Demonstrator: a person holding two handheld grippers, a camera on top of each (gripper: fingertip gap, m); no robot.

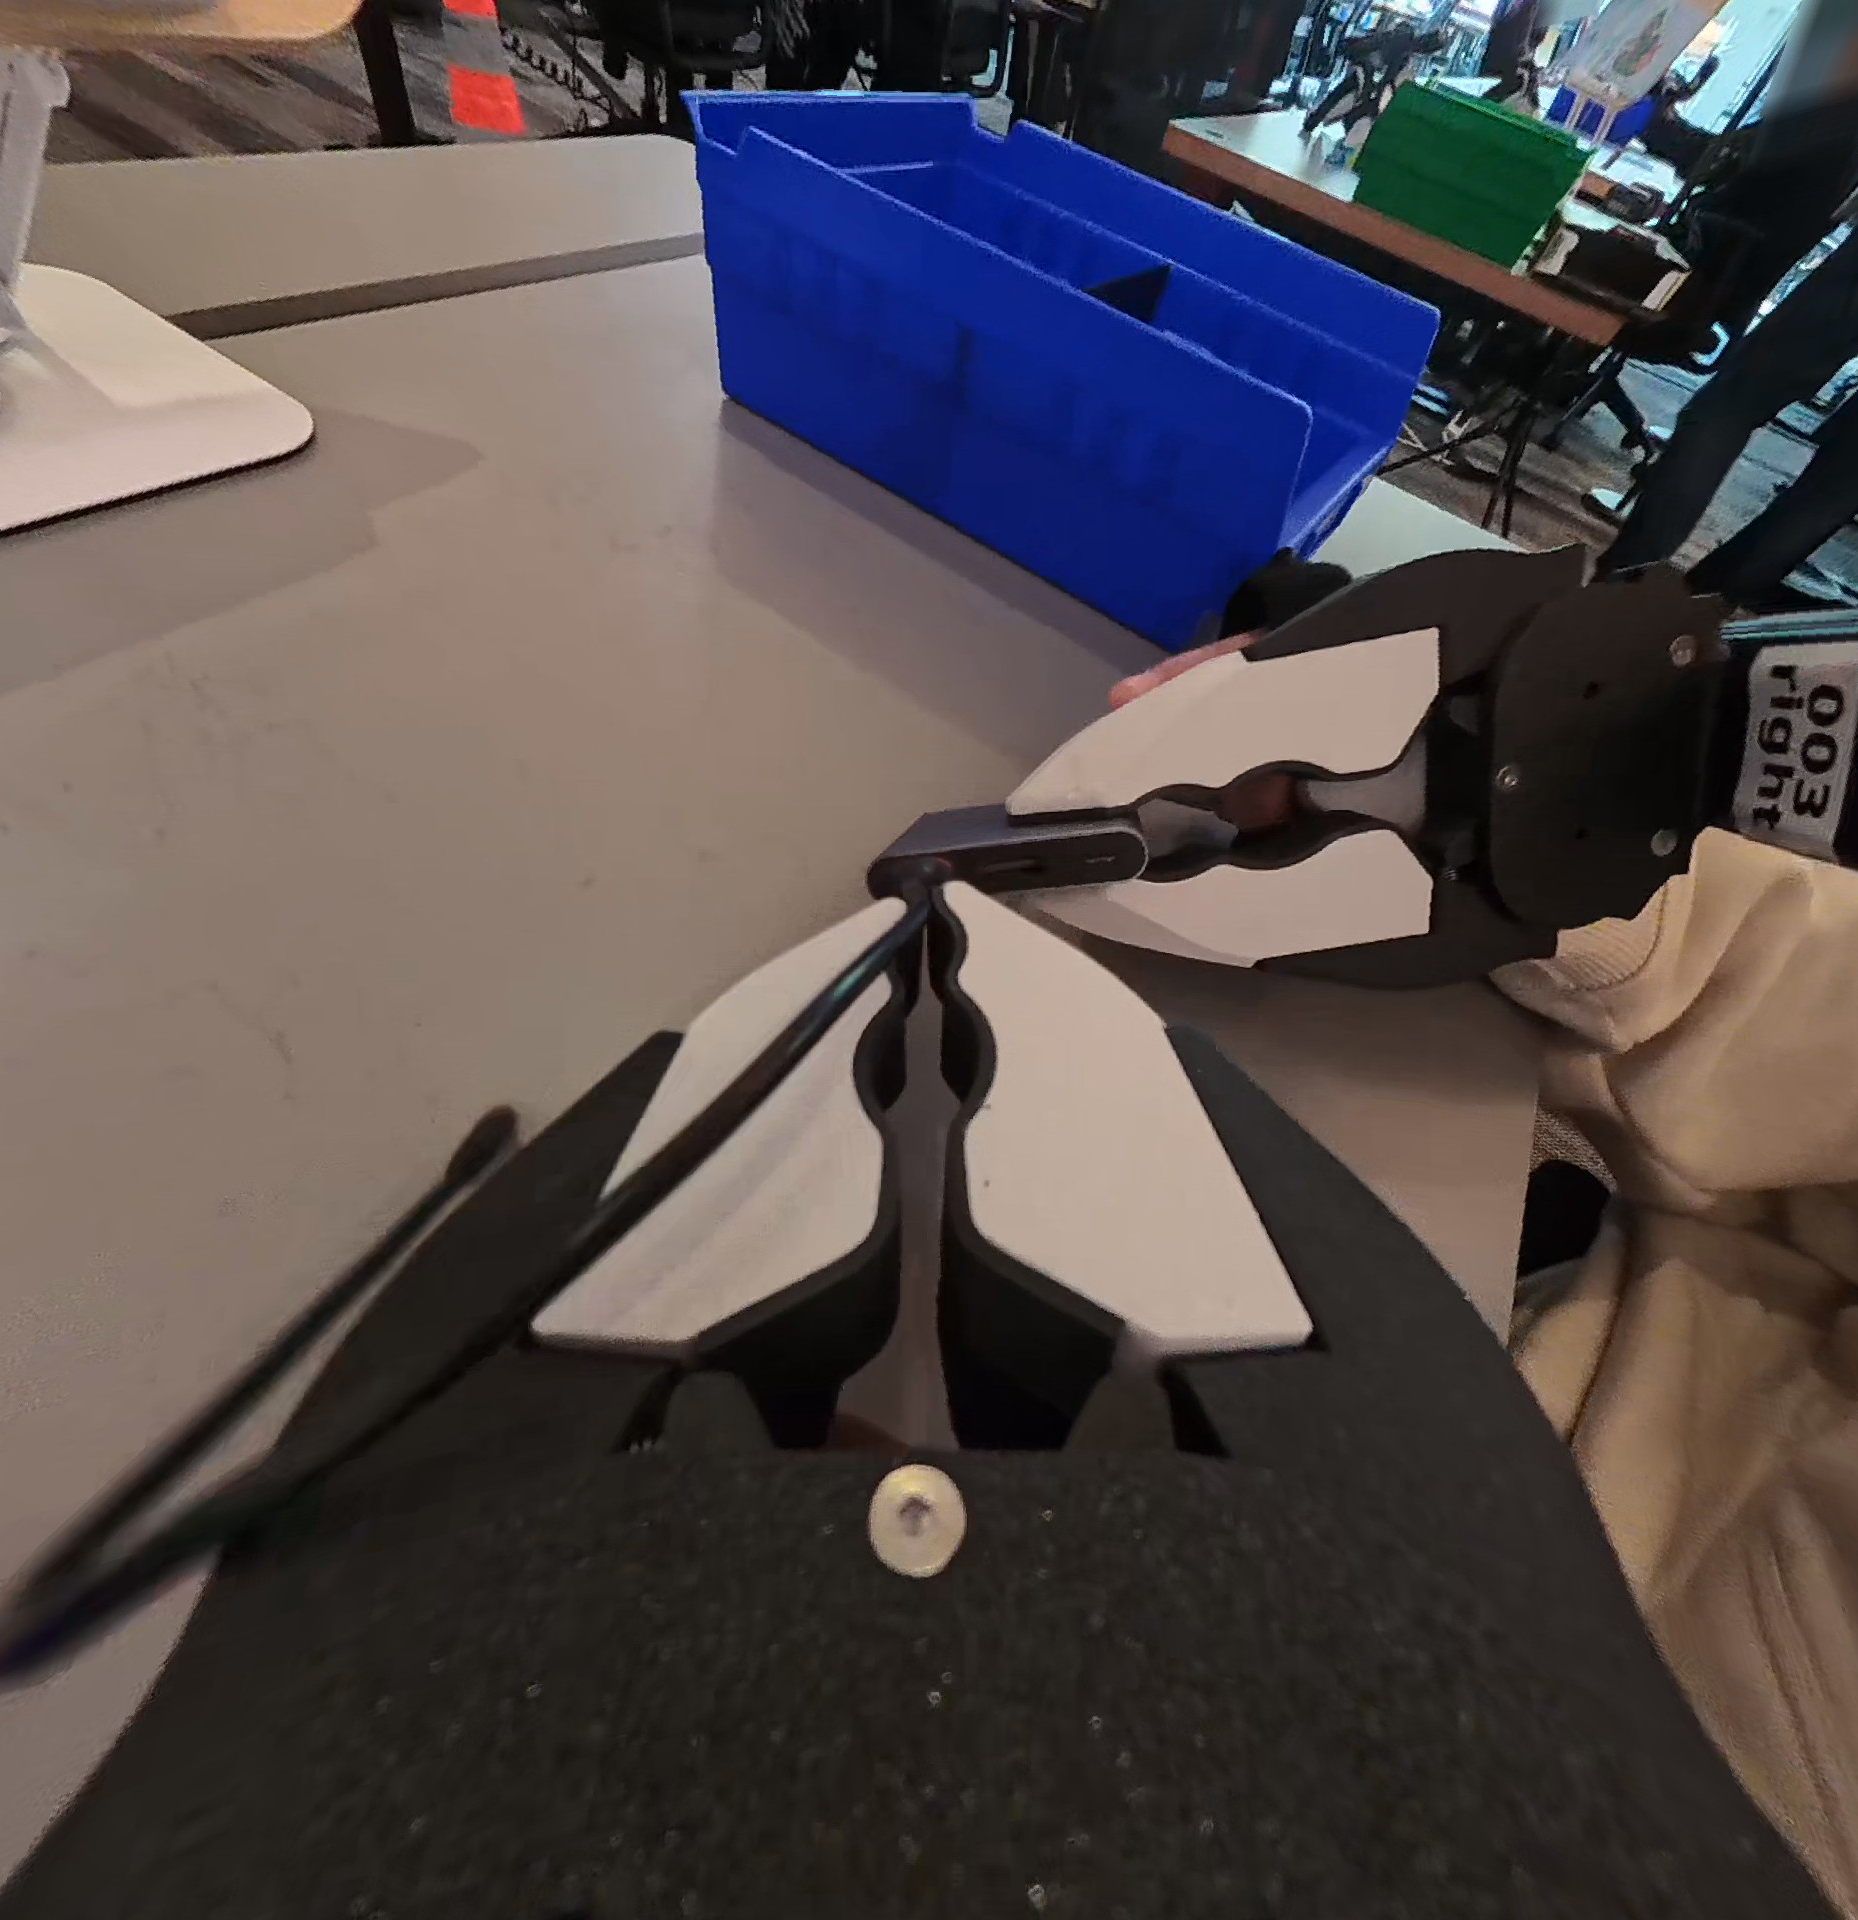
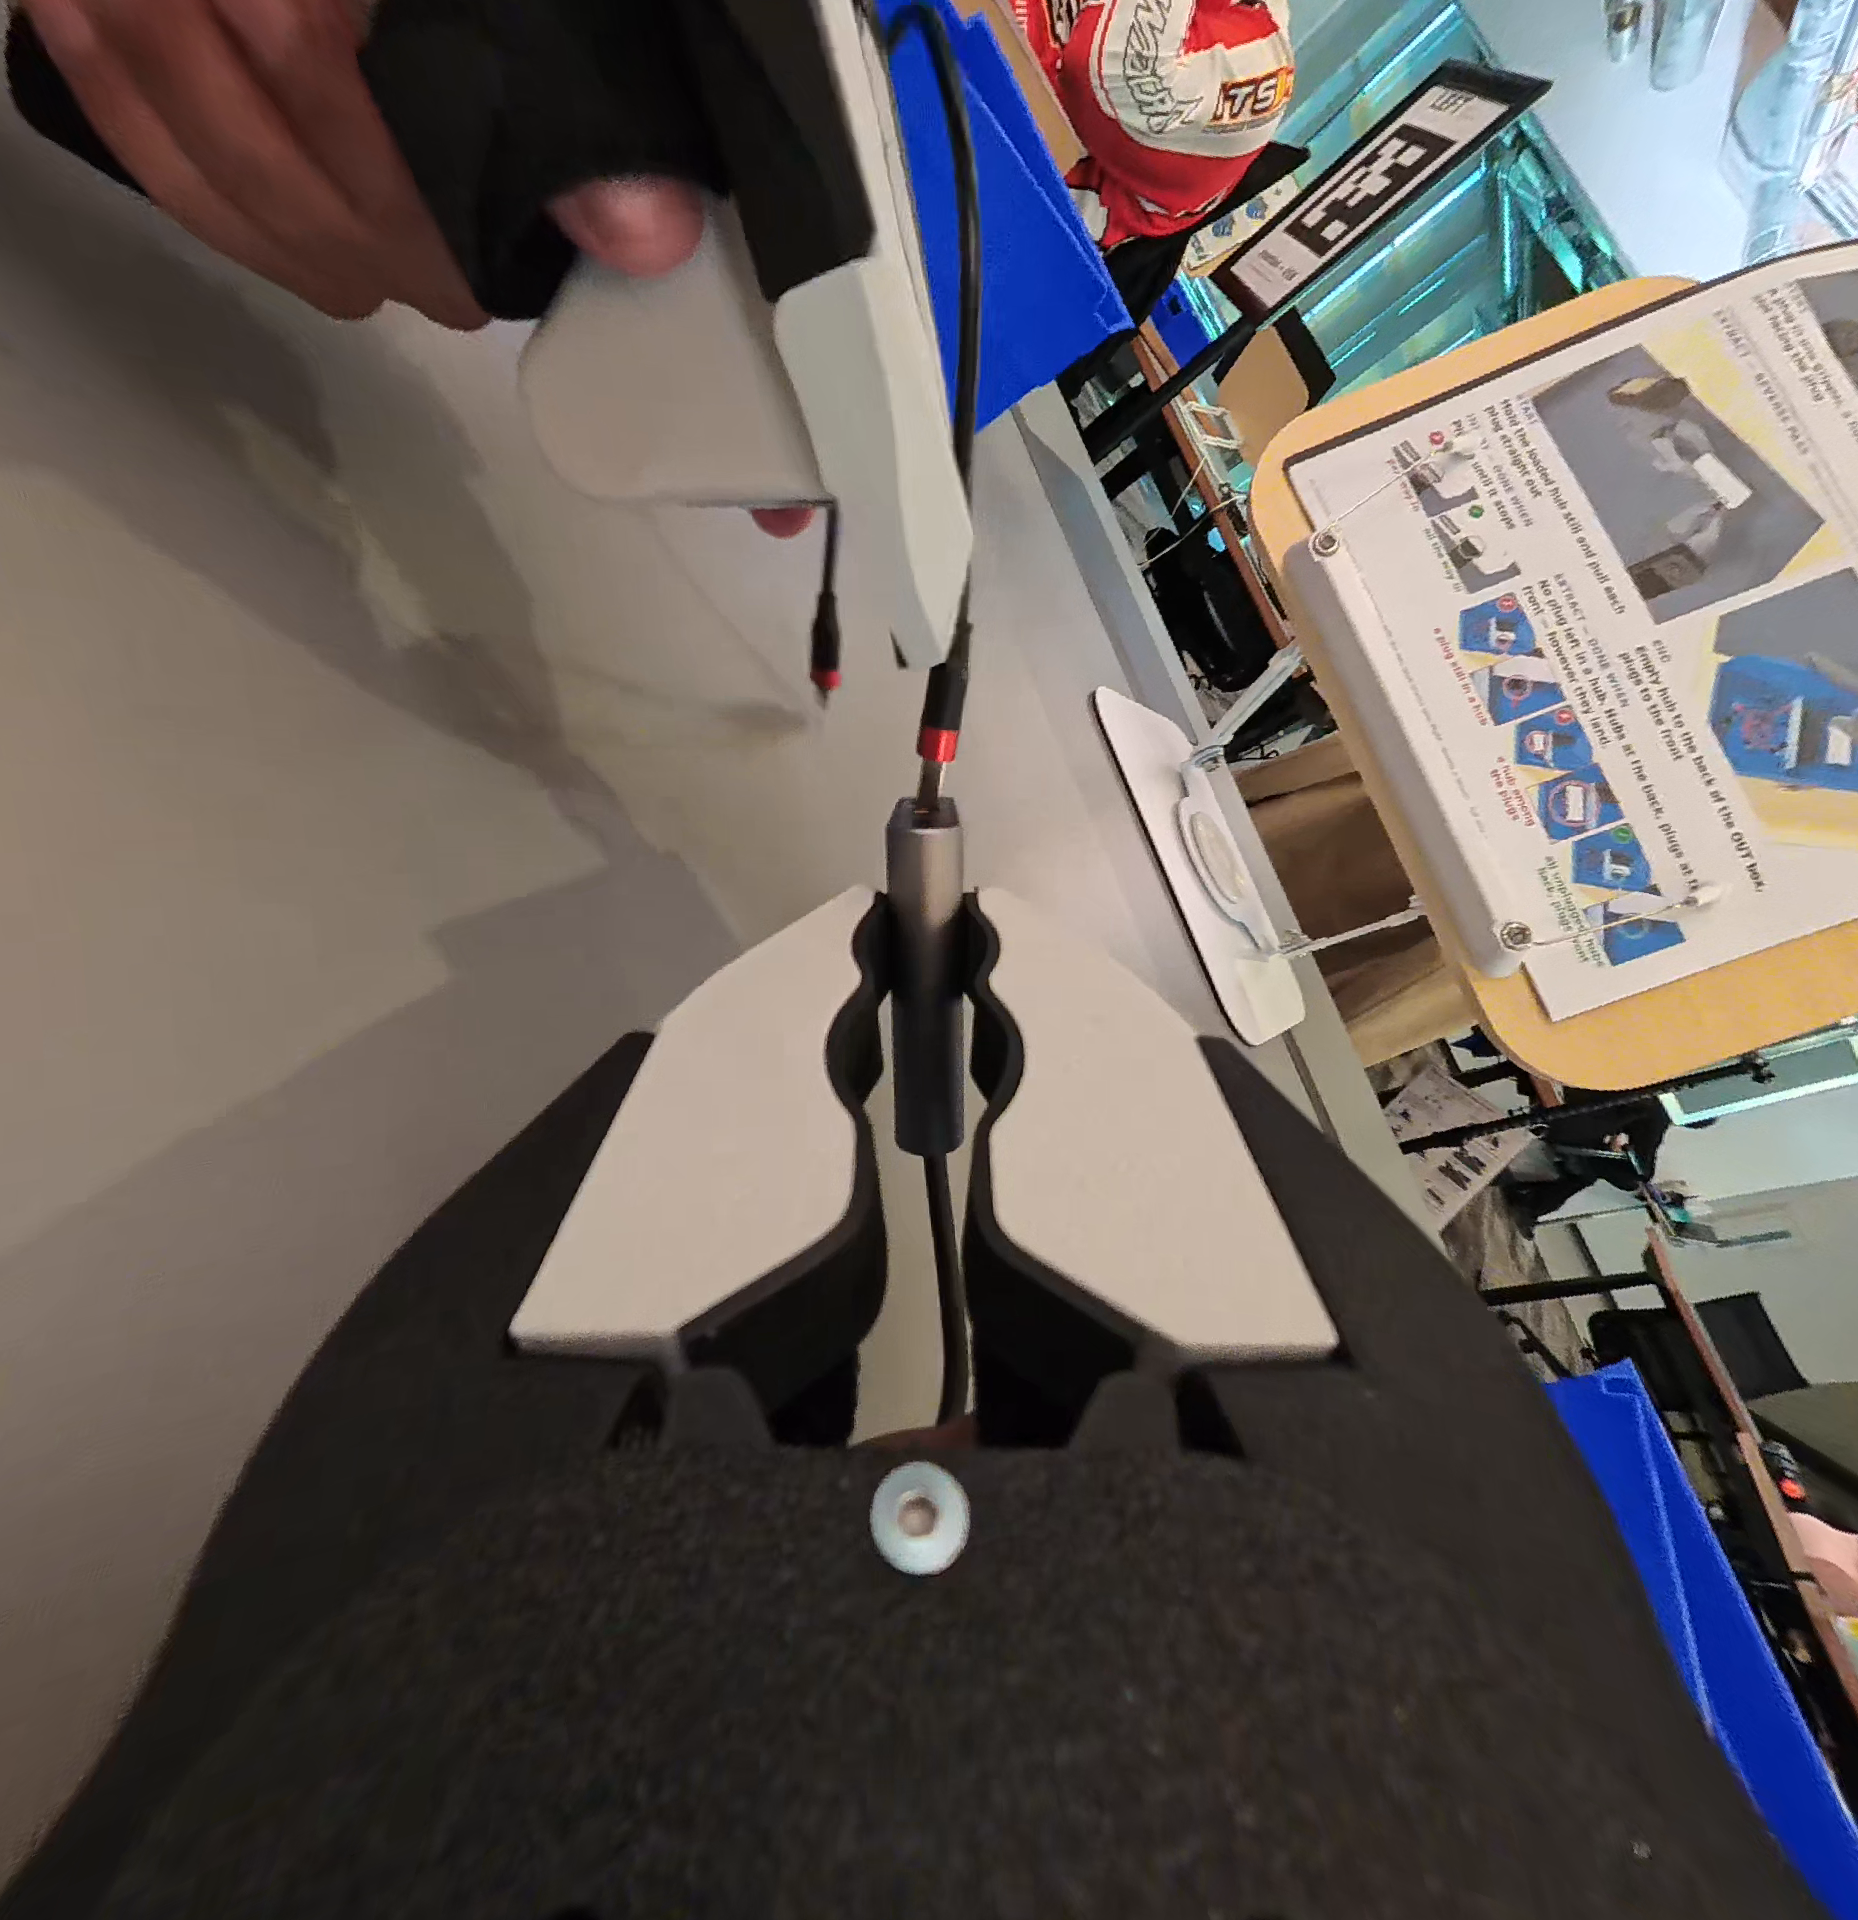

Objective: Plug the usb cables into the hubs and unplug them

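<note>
A slim grey metal USB hub is being clamped between the white fingers of the right gripper, above the grey table. A black USB cable with a red-collared plug is being pinched by the nearly closed left gripper, with the metal tip being held at the hub's end port, seemingly only partly seated and slightly angled. A second red-tipped plug is dangling just left of it. A blue plastic bin is standing farther off. If the plug is being pushed or pulled off-axis, it could jam, bend, or slip from the fingers.
</note>
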